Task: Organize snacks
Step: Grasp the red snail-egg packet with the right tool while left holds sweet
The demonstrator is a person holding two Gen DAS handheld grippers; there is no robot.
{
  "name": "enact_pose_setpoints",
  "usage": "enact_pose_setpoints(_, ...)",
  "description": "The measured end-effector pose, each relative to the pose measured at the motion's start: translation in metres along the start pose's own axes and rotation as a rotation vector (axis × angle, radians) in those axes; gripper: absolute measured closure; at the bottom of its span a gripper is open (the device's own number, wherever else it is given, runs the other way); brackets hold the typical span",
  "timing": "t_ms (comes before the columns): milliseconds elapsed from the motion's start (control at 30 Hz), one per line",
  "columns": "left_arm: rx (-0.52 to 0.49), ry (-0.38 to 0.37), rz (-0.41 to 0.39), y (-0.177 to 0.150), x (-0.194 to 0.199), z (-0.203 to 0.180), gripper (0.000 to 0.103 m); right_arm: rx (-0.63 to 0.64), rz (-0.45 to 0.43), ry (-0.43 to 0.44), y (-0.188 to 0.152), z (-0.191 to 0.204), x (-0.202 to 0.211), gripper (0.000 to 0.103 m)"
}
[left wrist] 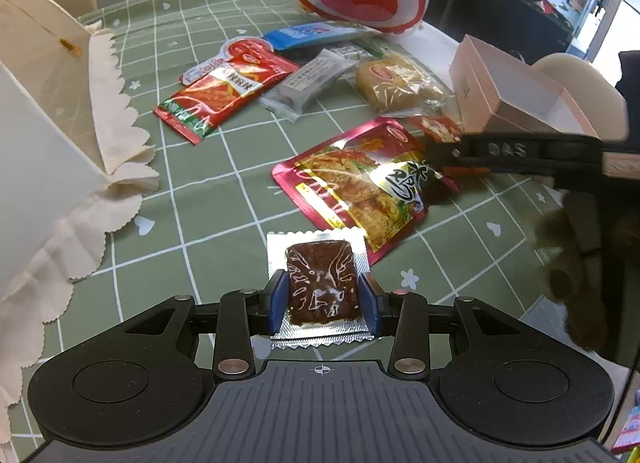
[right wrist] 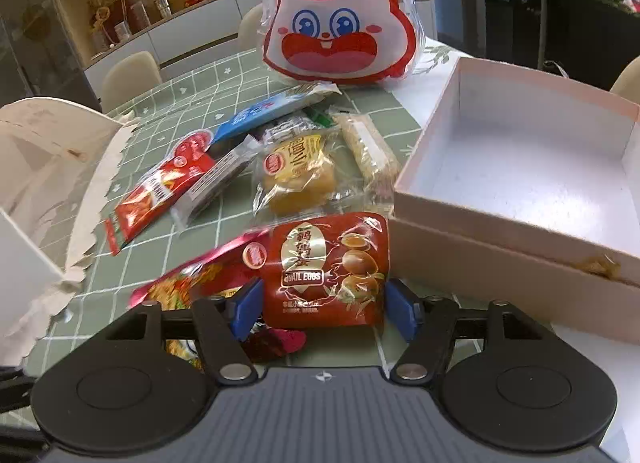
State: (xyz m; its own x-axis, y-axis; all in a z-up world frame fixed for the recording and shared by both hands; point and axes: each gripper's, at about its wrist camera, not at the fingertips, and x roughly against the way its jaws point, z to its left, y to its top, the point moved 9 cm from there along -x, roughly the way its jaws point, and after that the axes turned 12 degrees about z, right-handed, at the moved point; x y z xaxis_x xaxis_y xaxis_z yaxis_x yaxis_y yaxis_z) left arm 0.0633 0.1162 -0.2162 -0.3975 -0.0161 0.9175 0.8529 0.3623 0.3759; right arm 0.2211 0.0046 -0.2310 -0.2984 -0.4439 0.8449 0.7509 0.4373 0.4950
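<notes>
Quail egg packet [right wrist: 326,271] between right gripper [right wrist: 325,309] fingers

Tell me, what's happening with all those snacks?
A person is sorting snacks with a gripper in each hand. The left gripper has a brown snack in a silver wrapper between its blue fingers. The right gripper is closed on a red quail egg pack beside the empty pink box. More snacks lie on the green checked tablecloth.
</notes>
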Motion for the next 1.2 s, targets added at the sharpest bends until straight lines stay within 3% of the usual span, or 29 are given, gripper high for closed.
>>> enact_pose_setpoints(167,0.000,-0.015,0.017,0.000,0.000,-0.003,0.060,0.026,0.030,0.007,-0.024,0.000,0.018,0.038)
enact_pose_setpoints(500,-0.082,-0.059,0.040,-0.004,-0.001,-0.032,0.060,0.059,0.053,-0.162,-0.087,-0.024,0.062,0.037)
enact_pose_setpoints(600,-0.093,-0.066,0.047,-0.008,-0.001,-0.036,0.060,0.056,0.078,-0.156,-0.097,-0.029,0.066,0.035)
enact_pose_setpoints(733,-0.091,-0.067,0.051,-0.013,0.001,-0.037,0.060,0.085,0.087,-0.078,-0.102,-0.018,0.069,0.033)
enact_pose_setpoints(833,-0.089,-0.066,0.052,-0.016,0.003,-0.038,0.060,0.118,0.035,-0.032,-0.093,-0.010,0.079,0.030)
enact_pose_setpoints(1000,-0.072,-0.062,0.053,-0.022,0.004,-0.038,0.060,0.118,-0.076,-0.112,-0.070,-0.017,0.080,0.023)
enact_pose_setpoints(1200,-0.047,-0.066,0.049,-0.023,0.004,-0.037,0.060,0.055,0.012,-0.133,-0.072,-0.035,0.059,0.023)
